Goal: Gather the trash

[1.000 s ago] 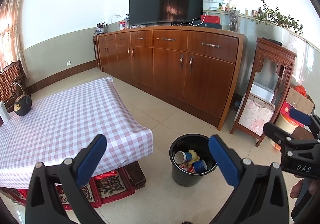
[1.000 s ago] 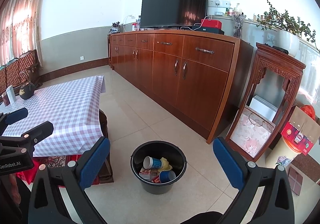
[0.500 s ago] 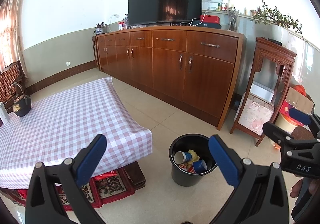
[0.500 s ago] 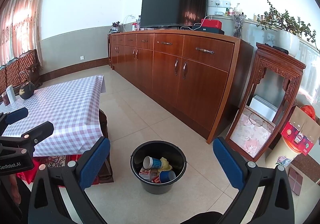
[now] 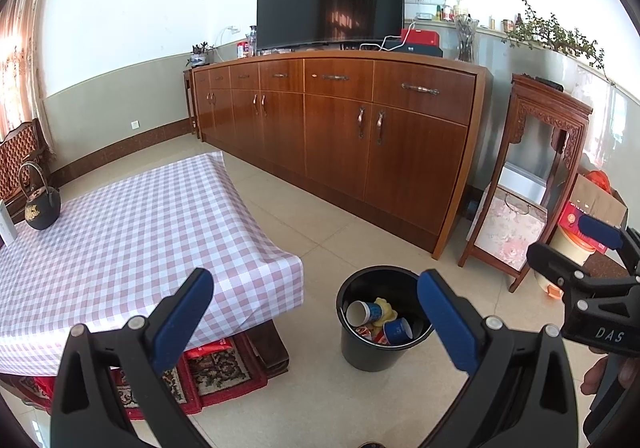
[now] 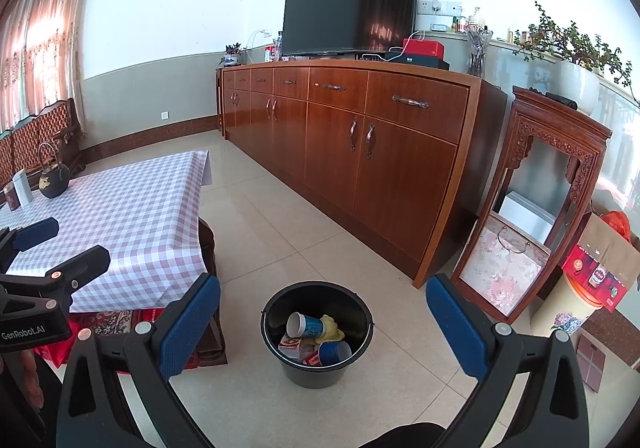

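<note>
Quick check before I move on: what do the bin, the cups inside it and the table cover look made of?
Black bin: looks like smooth moulded plastic, slightly glossy, with a thin metal-looking bail at the rim. Blue cups: probably coated paper, white inside with printed outsides. Checked table cover: likely vinyl or oilcloth, since it shines and folds stiffly at the corner. Both grippers, left and right, are open and empty.

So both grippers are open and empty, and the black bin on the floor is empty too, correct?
Not quite. The black bin is not empty: the right wrist view shows paper cups and wrappers inside. The left gripper and right gripper are indeed open and empty.
</note>
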